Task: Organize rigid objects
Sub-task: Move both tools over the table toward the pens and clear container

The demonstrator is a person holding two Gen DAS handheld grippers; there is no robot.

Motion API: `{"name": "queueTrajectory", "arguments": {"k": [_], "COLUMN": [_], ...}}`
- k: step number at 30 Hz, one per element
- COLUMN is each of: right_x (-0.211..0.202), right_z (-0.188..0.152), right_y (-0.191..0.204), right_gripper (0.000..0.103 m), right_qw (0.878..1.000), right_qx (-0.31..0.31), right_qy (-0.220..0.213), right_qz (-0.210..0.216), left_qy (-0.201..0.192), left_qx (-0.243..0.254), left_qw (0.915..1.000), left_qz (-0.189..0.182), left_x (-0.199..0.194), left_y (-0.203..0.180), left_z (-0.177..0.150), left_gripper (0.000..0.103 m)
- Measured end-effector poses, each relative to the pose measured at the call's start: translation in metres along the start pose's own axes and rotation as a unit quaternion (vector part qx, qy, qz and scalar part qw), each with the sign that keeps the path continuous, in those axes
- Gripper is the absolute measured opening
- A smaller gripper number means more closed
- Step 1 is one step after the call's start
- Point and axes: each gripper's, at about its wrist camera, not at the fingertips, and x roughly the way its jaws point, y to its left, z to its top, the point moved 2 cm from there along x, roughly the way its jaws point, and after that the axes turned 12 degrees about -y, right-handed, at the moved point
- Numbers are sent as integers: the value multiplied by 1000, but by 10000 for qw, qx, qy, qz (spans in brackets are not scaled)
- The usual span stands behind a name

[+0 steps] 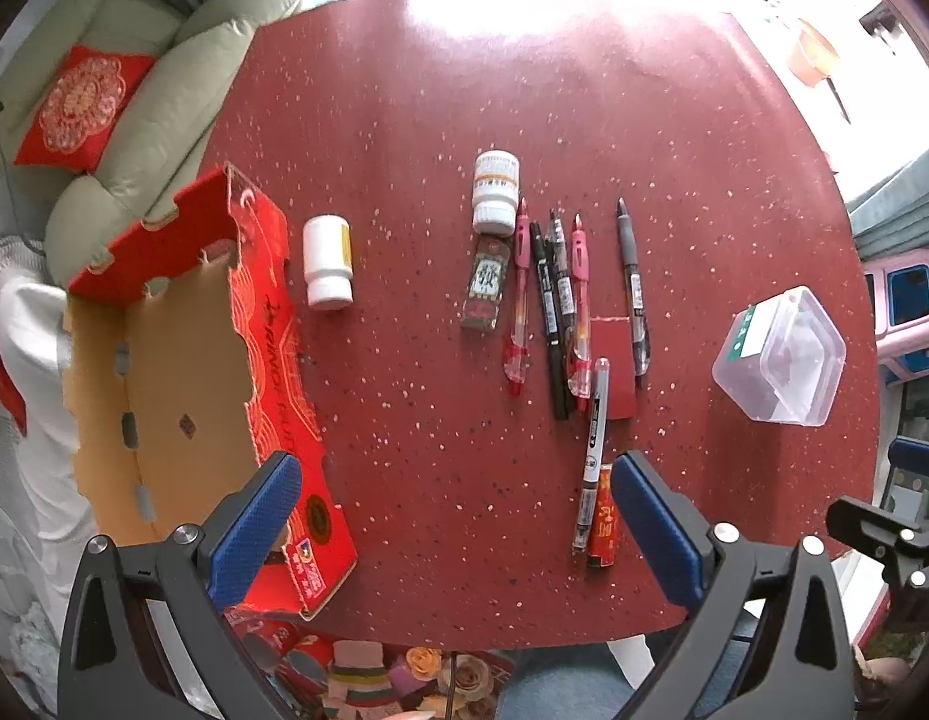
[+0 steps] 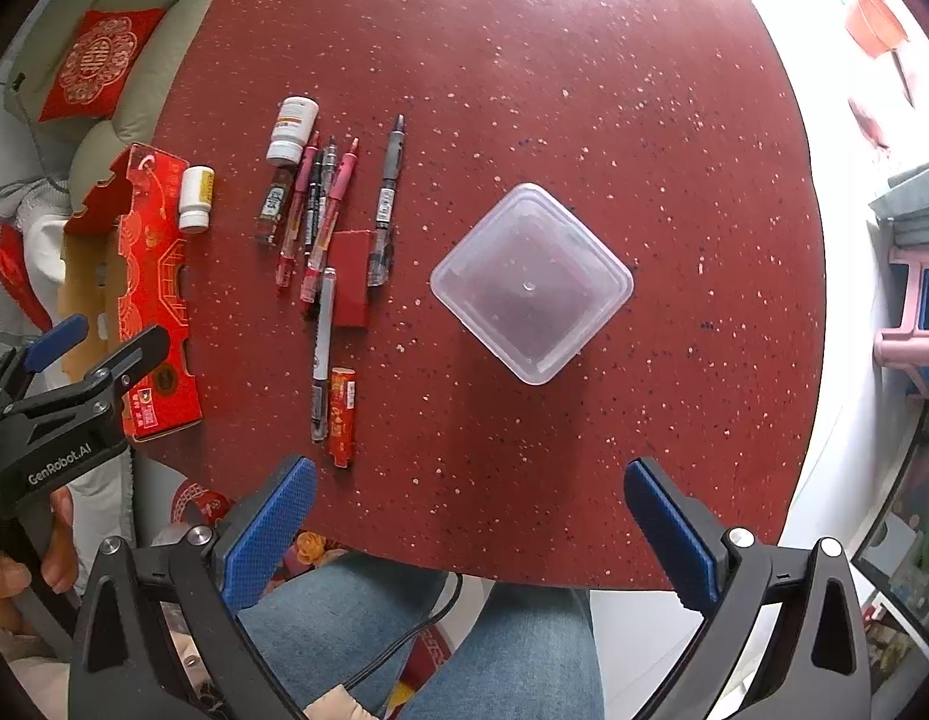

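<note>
On the red speckled table [image 1: 440,120] lie several pens [image 1: 554,300] side by side, two white pill bottles [image 1: 326,267] [image 1: 494,192], a small dark box [image 1: 485,285], a flat red packet [image 1: 613,360], a white pen [image 1: 592,456] and a red tube [image 1: 605,516]. An open red cardboard box [image 1: 182,384] sits at the left, a clear lidded plastic container [image 2: 530,282] at the right. My left gripper [image 1: 458,516] is open and empty over the near edge, its right finger beside the red tube. My right gripper [image 2: 470,516] is open and empty, in front of the container.
A pale green sofa [image 1: 152,102] with a red cushion [image 1: 80,108] stands behind the table at the left. Pink furniture [image 2: 914,312] is at the right. The person's jeans [image 2: 464,630] show below the table's near edge.
</note>
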Motion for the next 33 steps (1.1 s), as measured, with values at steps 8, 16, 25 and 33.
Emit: {"name": "queueTrajectory", "arguments": {"k": [8,16,25,33], "right_x": [8,21,41,49], "right_z": [0,-1,-10,-14], "right_y": [-6,-10,-18,-27], "right_gripper": [103,103,103,103], "right_qw": [9999,9993,9984,9983], "right_qx": [42,63,66,61], "right_qy": [146,364,553,581], "right_qz": [-7,103,68,-8], "left_qy": [193,390,619,921], "left_qx": [-92,-300,-161,-539], "left_qw": [9997,9988,9979,9934], "left_qz": [78,79,-100,-431], "left_x": [14,38,68,89], "left_y": [6,17,10,17], "left_z": [-2,3,-21,-37], "left_gripper": [103,103,103,103]}}
